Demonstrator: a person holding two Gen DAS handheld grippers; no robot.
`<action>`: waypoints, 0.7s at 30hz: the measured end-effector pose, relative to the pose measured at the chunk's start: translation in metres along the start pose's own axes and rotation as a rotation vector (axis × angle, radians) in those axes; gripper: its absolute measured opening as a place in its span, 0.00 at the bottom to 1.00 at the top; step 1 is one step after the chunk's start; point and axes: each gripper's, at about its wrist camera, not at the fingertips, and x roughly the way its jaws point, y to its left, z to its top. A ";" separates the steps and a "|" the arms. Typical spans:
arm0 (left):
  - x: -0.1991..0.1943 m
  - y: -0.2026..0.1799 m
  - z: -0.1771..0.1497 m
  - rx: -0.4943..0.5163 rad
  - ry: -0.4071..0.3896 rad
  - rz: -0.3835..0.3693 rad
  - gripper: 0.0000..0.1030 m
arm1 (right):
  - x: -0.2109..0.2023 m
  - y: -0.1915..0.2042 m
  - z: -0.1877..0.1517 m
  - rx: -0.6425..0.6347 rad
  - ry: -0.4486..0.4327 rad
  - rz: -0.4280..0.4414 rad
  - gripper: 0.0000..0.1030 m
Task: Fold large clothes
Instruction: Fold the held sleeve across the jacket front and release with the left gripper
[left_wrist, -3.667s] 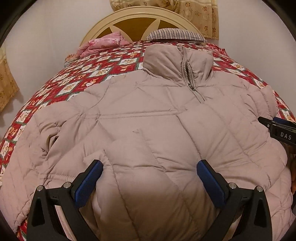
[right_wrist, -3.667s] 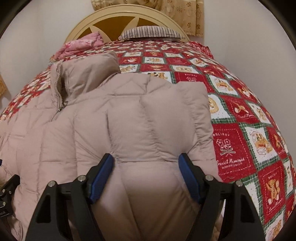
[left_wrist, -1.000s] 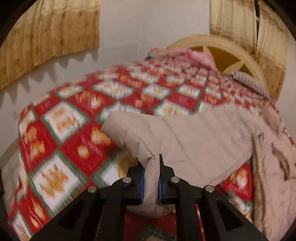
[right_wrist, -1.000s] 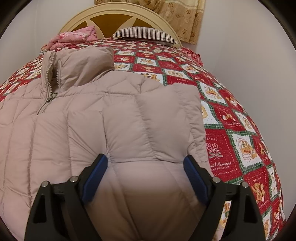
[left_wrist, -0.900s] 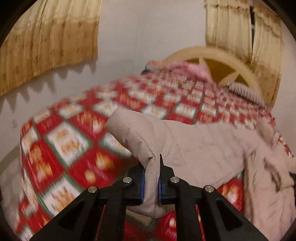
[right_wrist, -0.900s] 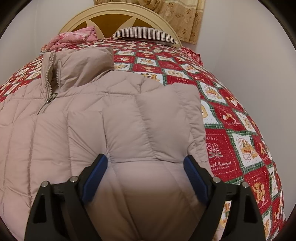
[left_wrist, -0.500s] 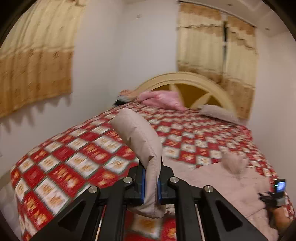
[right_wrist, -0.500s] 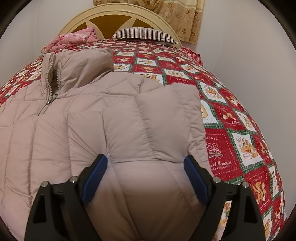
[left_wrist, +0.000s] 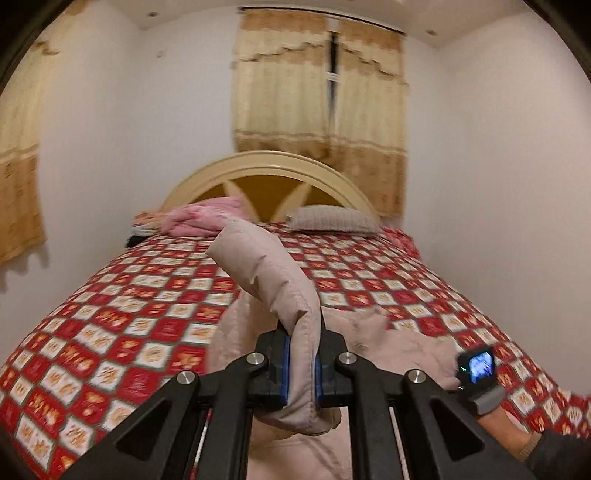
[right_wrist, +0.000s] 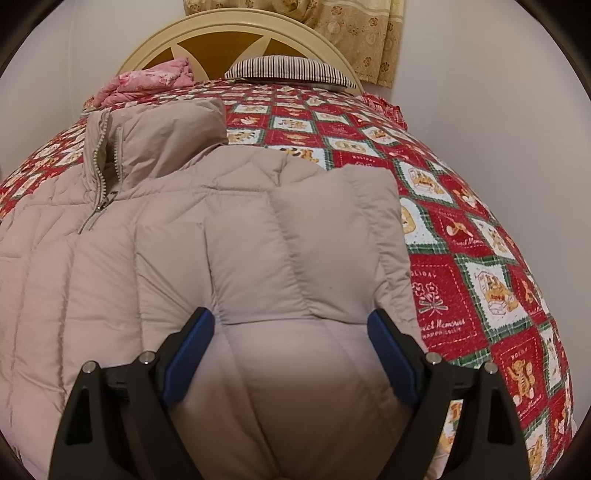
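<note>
A large beige quilted puffer jacket (right_wrist: 258, 236) lies spread on the bed, collar and zipper toward the headboard. My left gripper (left_wrist: 300, 363) is shut on the end of the jacket's sleeve (left_wrist: 269, 277), which arches up in front of the camera, lifted off the quilt. The rest of the jacket (left_wrist: 388, 343) lies low at the right in that view. My right gripper (right_wrist: 290, 350) stands open over the jacket's folded right side, its blue pads (right_wrist: 188, 350) apart and not pinching the fabric.
A red patchwork quilt (right_wrist: 461, 258) covers the bed. A striped pillow (right_wrist: 288, 70) and a pink blanket (right_wrist: 147, 81) lie by the cream headboard (left_wrist: 266, 170). Curtains (left_wrist: 317, 110) hang behind. The other gripper's camera and a person's hand (left_wrist: 480, 373) show at the right.
My left gripper has risen and swung round with the sleeve, from looking across the bed's side to facing the headboard. The right gripper has stayed still and open.
</note>
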 end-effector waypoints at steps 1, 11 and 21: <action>0.005 -0.011 -0.002 0.014 0.006 -0.015 0.08 | 0.000 0.000 0.000 0.003 -0.001 0.003 0.86; 0.077 -0.102 -0.064 0.041 0.168 -0.158 0.08 | 0.000 -0.004 -0.001 0.014 -0.005 0.023 0.86; 0.134 -0.148 -0.120 0.071 0.290 -0.140 0.10 | 0.000 -0.005 -0.002 0.016 -0.008 0.028 0.86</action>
